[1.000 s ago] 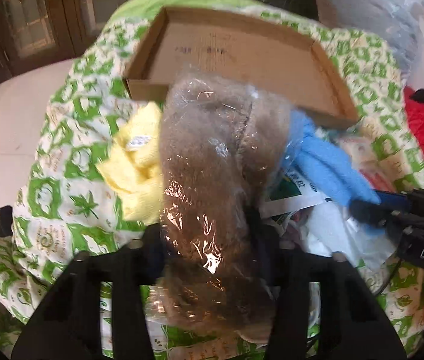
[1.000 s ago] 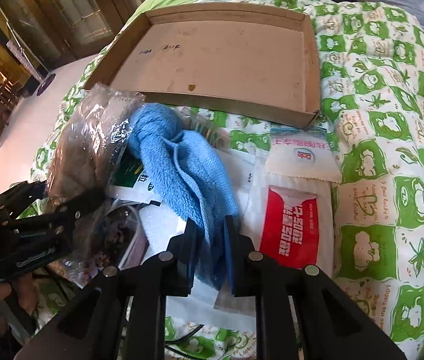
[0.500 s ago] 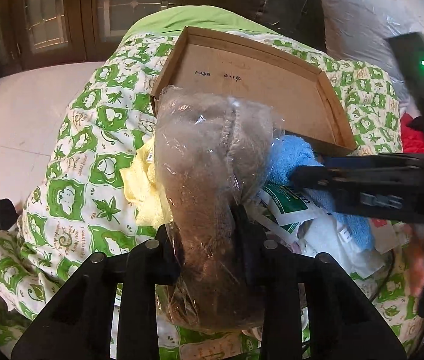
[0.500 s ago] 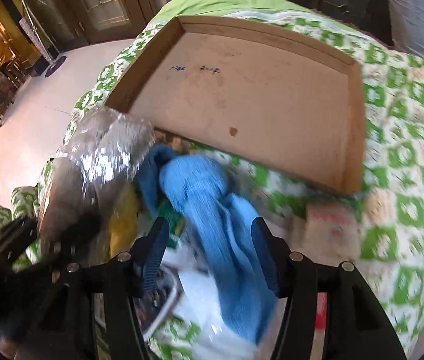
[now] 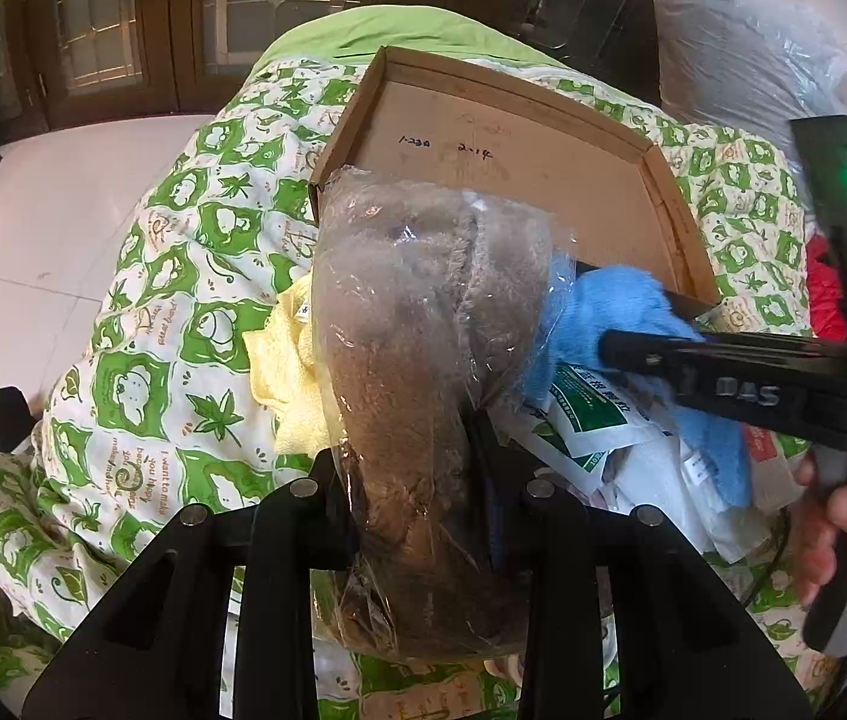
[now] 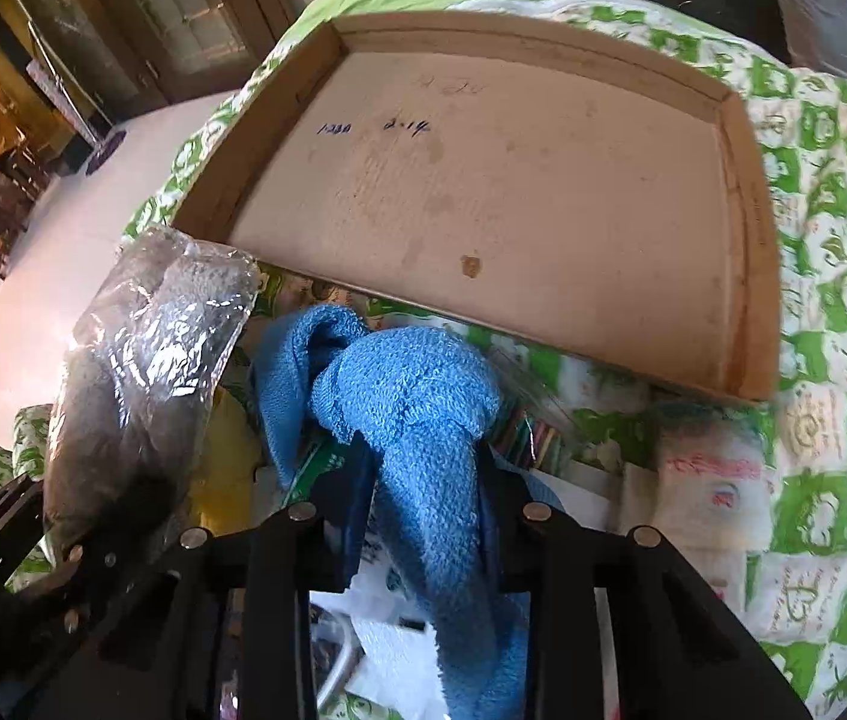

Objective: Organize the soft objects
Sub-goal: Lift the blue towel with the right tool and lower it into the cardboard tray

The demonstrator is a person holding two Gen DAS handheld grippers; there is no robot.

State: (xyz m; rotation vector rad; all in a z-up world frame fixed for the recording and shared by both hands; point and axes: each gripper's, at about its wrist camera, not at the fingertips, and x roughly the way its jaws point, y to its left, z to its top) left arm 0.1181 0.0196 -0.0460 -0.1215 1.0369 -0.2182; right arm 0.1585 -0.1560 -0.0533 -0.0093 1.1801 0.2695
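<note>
Two grippers, each clamped on a soft item. Left gripper point(image 5: 417, 516) pinches the brown plush in a clear plastic bag point(image 5: 423, 360) low on its body; its jaws narrowed a bit over the last second and now squeeze the bag, bulk sticking up past the fingertips. Right gripper point(image 6: 423, 510): jaws were wide around the blue towel point(image 6: 417, 408) half a second ago and have just been closing; now they're pressed tight on the towel's middle, knotted end bunched above the fingers, tail hanging below. So the towel grab looks re-done and firm, both items in hand, likely ready to go into the cardboard tray point(image 6: 753, 240). Tray sits just beyond both loads, toward the far end of the quilt, and holds nothing yet, only handwritten marks and a small stain on its floor.

Between the grippers and the tray's near wall: a yellow cloth point(image 5: 285, 372) beside the plush, white sachets with green print point(image 5: 591, 420) under the towel, a white-and-red packet point(image 6: 717, 480) toward the quilt's right side. All of it lies on a green-and-white frog-print quilt point(image 5: 141, 312) over a rounded mound. Around: pale tiled floor, dark wooden doors with glass panes, a big clear plastic sack point(image 5: 741, 48) at far right. A hand point(image 5: 831, 528) shows on the right gripper's handle.
</note>
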